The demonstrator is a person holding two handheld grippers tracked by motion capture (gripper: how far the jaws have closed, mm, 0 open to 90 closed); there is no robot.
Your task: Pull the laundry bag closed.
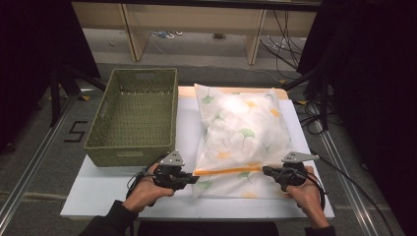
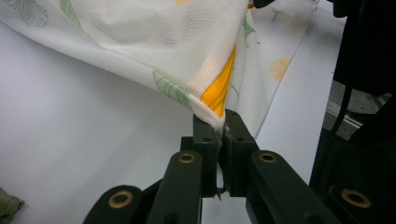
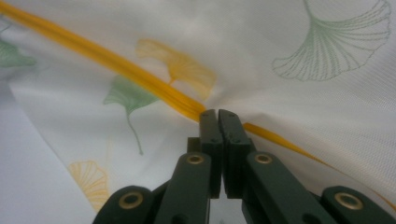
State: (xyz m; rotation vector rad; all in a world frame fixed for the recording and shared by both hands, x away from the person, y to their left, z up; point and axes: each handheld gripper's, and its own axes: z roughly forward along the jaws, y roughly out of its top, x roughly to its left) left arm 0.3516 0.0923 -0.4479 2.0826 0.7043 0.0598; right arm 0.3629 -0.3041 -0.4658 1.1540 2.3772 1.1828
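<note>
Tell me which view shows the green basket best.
The high view: the whole green basket shows there, standing left of the leaf-print bag on the white board. The left gripper view catches what may be a bit of its green weave at the bottom left corner; the right gripper view looks at the bag.
</note>
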